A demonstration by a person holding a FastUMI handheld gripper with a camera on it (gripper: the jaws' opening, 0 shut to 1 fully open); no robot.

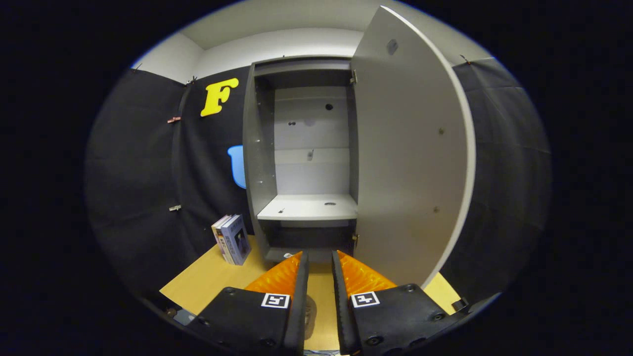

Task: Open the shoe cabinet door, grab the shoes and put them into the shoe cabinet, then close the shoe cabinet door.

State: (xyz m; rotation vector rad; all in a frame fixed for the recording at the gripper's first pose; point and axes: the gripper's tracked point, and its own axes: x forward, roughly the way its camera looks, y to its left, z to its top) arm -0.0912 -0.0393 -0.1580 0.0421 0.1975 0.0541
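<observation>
One door down, no shoes to be seen: the shoe cabinet [301, 163] stands wide open on the table [207, 282] and waits.

The door [410, 148] swings out to the right, just beyond the fingers, and the shelf [309, 206] inside is bare, as is the low space under it. The gripper [320, 259] points at the cabinet's foot with its jaws a narrow gap apart and nothing between them. Two books [232, 239] lean beside the cabinet's left wall. The shoes lie nowhere ahead of the fingers, so the gripper will likely have to turn away to find them. The risk is the door: a careless turn could knock its edge and swing it partly shut, blocking the way in.
</observation>
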